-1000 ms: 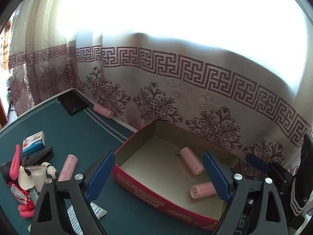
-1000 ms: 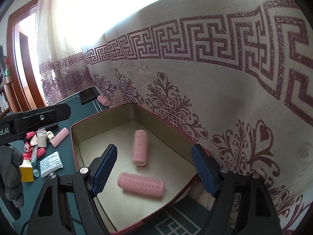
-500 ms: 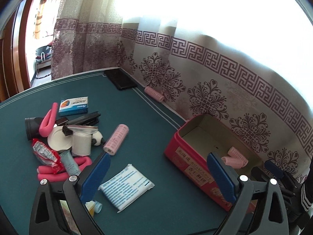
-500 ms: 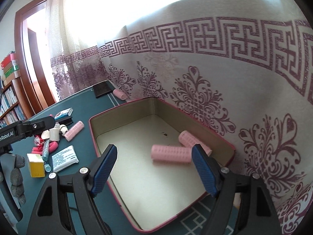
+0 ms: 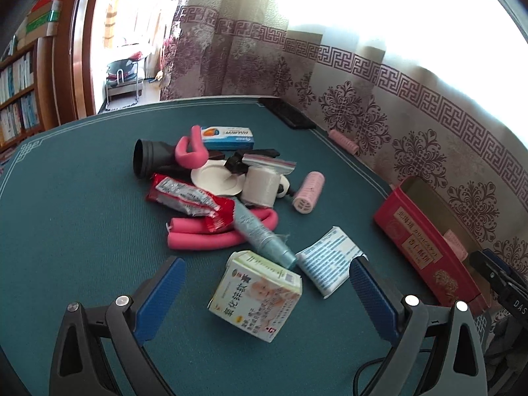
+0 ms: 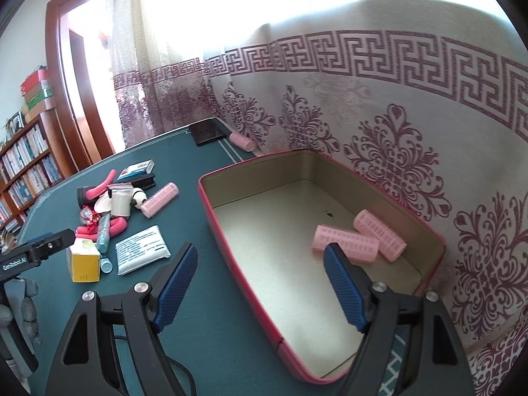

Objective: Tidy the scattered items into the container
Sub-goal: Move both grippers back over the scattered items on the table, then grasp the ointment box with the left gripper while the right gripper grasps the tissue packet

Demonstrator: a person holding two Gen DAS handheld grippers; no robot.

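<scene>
A red box (image 6: 244, 283) with a cream inside stands by the curtain and holds two pink hair rollers (image 6: 345, 243). My right gripper (image 6: 260, 285) hangs open over its near wall, holding nothing. My left gripper (image 5: 264, 292) is open above the green table, and a white and yellow carton (image 5: 255, 297) lies between its fingers, untouched. Beyond the carton is a heap: a blue tube (image 5: 260, 231), a white tissue pack (image 5: 326, 260), pink foam sticks (image 5: 211, 234), a red wrapper (image 5: 188, 196), a white roll (image 5: 260, 186) and a pink roller (image 5: 308, 192). The red box (image 5: 425, 241) shows at the right.
Another pink roller (image 5: 343, 142) and a flat black object (image 5: 287, 114) lie along the table's far edge under the patterned curtain (image 6: 379, 125). A blue and white box (image 5: 227, 137) and a black tube (image 5: 150, 160) sit behind the heap. Bookshelves (image 6: 23, 161) stand beyond the table.
My left gripper has swung left from over the red box to the heap and now frames the carton. My right gripper has drifted back toward the box's near wall.
</scene>
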